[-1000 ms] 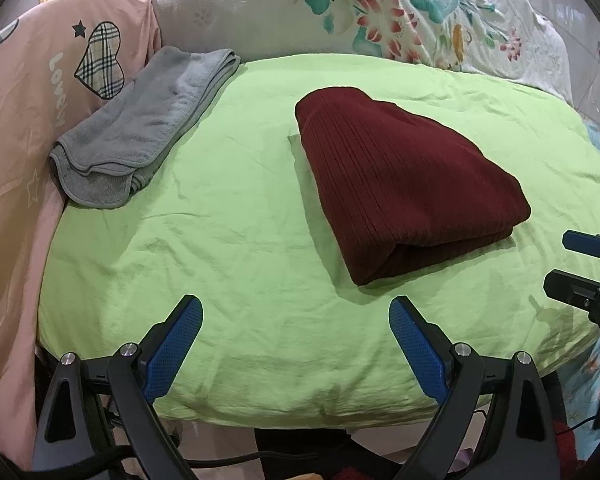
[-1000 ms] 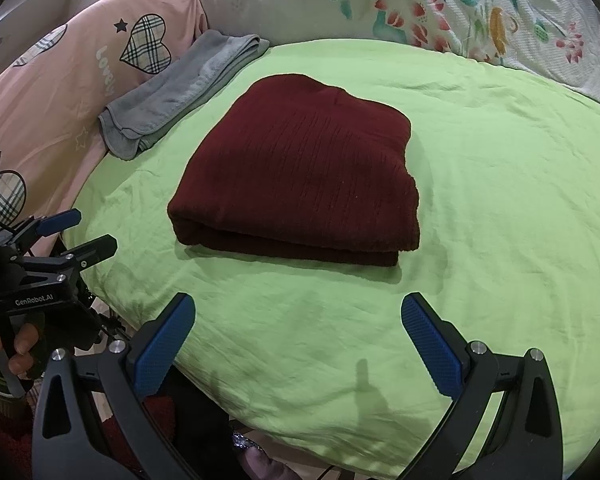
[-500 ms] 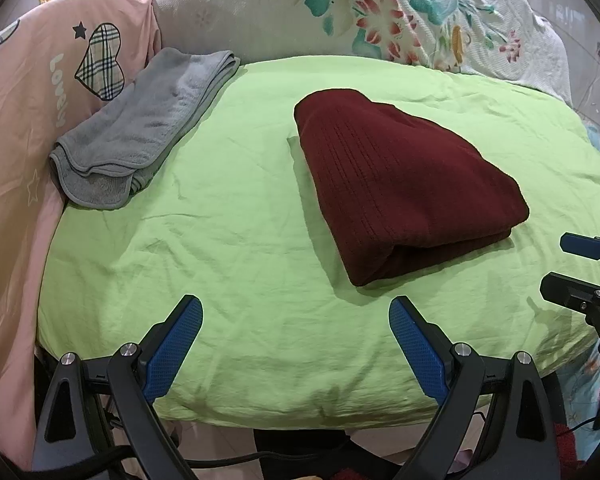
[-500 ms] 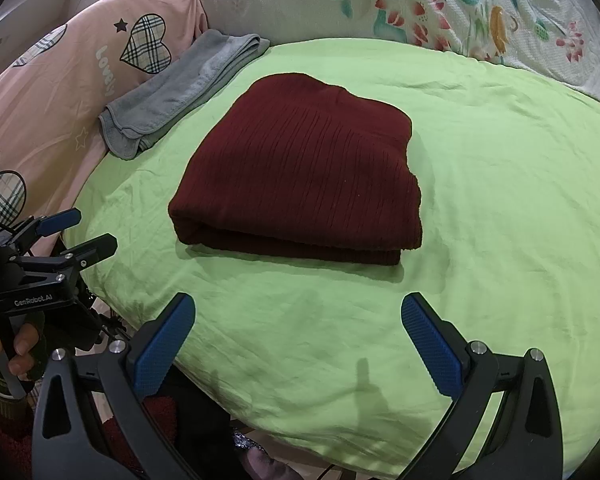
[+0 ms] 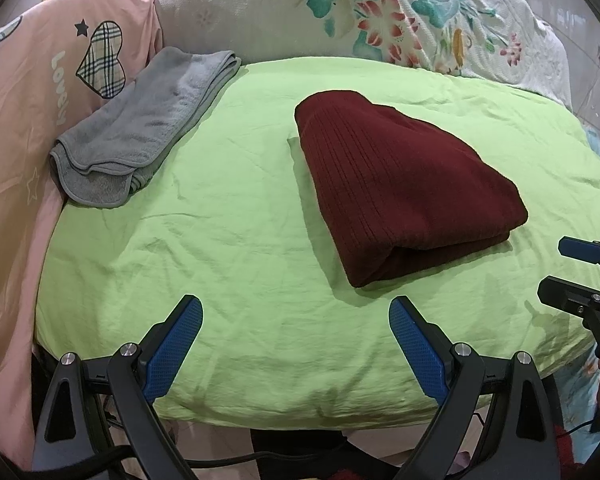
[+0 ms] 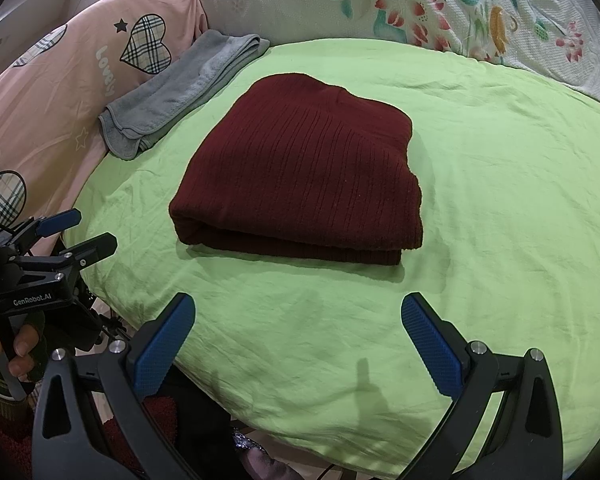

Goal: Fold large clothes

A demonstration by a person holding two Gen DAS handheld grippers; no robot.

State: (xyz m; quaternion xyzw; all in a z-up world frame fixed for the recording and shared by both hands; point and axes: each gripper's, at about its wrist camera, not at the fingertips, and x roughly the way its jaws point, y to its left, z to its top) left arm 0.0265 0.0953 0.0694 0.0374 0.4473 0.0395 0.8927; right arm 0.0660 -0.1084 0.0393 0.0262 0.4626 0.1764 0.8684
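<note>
A dark red ribbed knit garment (image 5: 400, 184) lies folded into a thick rectangle on the green sheet (image 5: 220, 220); it also shows in the right wrist view (image 6: 304, 168). My left gripper (image 5: 296, 316) is open and empty, held over the sheet's near edge, short of the garment. My right gripper (image 6: 298, 312) is open and empty, in front of the garment's folded edge. Each gripper shows in the other's view, the right gripper (image 5: 572, 268) at the far right and the left gripper (image 6: 80, 232) at the far left.
A folded grey towel (image 5: 140, 128) lies at the back left of the sheet. A pink quilt with plaid hearts (image 5: 40, 92) lies along the left. A floral white pillow (image 5: 380, 16) lies behind. The bed edge (image 5: 300, 412) is right below the grippers.
</note>
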